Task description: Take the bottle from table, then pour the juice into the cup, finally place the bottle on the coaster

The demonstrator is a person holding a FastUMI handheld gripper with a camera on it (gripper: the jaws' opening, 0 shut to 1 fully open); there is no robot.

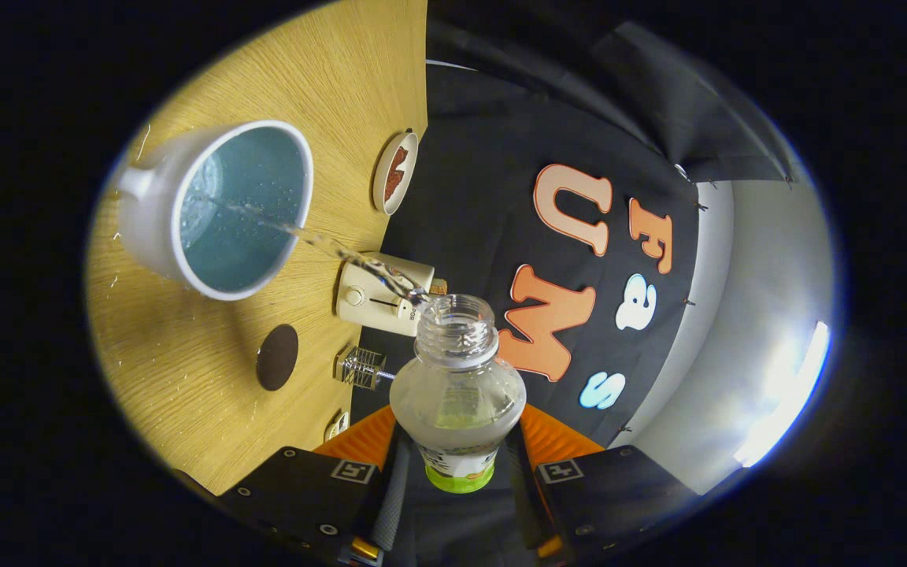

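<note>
Your tool (457,445) grips the uncapped bottle (457,394) between both fingers, tilted toward the cup (213,209). A clear stream (327,248) arcs from the bottle's mouth into the cup, which stands on the desk (186,370) near the dark round coaster (277,357).

No text can be read; the bottle (457,394) label is too blurred.

Gripper (457,453) rolled sideways, fingers (363,441) clamped on bottle (457,394).
</note>
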